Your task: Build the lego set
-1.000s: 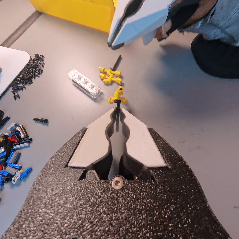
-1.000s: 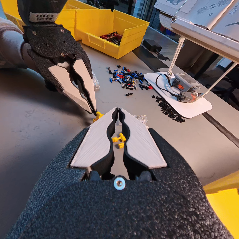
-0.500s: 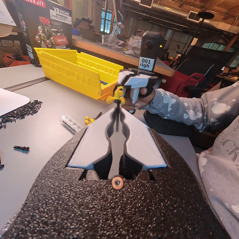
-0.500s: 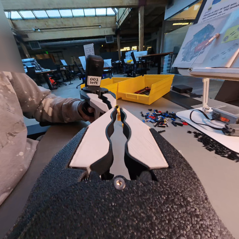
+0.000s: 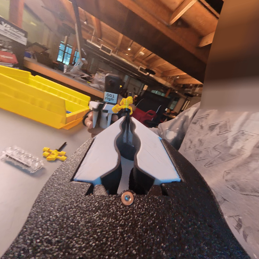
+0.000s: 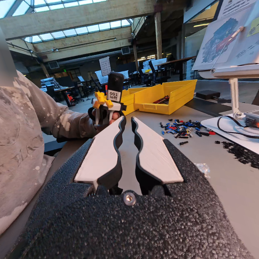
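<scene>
My left gripper [image 5: 127,117] is shut on a black axle [image 5: 127,126] and holds it upright above the table. A cluster of yellow connectors [image 5: 124,105] sits on the axle's top end. The right wrist view shows this gripper [image 6: 100,112] and its yellow cluster [image 6: 101,100] up and left of my right gripper [image 6: 127,118]. My right gripper is empty, with a narrow gap between its jaws. It also shows in the left wrist view [image 5: 101,117], just left of the held piece. A second yellow connector assembly [image 5: 54,153] on a black axle lies on the table.
A clear brick [image 5: 22,159] lies left of the loose assembly. Yellow bins [image 6: 168,98] stand at the back. A pile of small blue, black and red parts [image 6: 180,128], black pins [image 6: 241,152], a white stand base [image 6: 231,130] with a wired motor [image 6: 250,119] and a booklet [image 6: 229,42] are at right. The grippers' ends are close to 7 centimetres from one another. About 15 centimetres separates my right fingertips from the clear brick [image 5: 22,159].
My left gripper has lifted the axle with its yellow connectors off the table and tilted up. My right gripper has also risen and its jaws have parted slightly.
</scene>
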### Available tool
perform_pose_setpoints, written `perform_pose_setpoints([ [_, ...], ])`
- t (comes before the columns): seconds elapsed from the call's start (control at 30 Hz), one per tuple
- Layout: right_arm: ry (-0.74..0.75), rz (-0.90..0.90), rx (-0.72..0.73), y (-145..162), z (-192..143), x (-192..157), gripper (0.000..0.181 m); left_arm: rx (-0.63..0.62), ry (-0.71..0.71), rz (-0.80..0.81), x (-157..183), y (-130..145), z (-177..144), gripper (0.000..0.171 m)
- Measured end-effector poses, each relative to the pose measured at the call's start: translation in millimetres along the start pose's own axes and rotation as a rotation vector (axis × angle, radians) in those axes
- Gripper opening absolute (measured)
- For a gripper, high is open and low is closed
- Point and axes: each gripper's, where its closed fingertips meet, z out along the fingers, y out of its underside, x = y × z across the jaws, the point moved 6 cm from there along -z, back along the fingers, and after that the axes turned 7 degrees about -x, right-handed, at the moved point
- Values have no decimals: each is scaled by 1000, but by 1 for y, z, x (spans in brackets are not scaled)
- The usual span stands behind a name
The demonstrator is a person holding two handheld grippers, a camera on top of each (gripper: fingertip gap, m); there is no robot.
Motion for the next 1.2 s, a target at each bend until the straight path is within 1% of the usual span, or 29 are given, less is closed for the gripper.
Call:
perform_pose_setpoints([
  [0.07,-87,-9,-56,7,8,-11,8,29,63,-3,5,-1,-2,3],
  [0.13,-153,-29,-103,12,19,-24,11,49,76,-12,5,-2,-2,3],
  [0.17,-170,-42,-104,13,25,-30,11,57,74,-21,4,-2,-2,3],
  [0.3,-185,-8,14,1,41,-43,11,38,41,-11,4,2,3,3],
  [0.37,-168,22,41,-1,42,-42,12,57,9,-1,3,-1,3,3],
  [0.53,-159,92,93,-4,41,-38,14,43,-102,94,3,-6,5,3],
  [0.67,-109,119,155,-8,37,-31,13,3,-188,166,2,-5,6,3],
  [0.8,-63,53,130,-8,40,-34,10,-38,-232,200,1,-2,11,3],
  [0.9,-29,19,121,-8,40,-34,8,-38,-253,209,1,-1,13,4],
  [0.97,17,-27,88,-7,39,-31,8,-43,-272,200,-2,-1,11,4],
  [1.07,136,-168,5,-6,37,-28,8,-84,-331,205,-11,1,5,7],
  [1.2,305,-343,-114,-4,33,-23,9,-103,-406,201,-18,-8,-10,8],
])
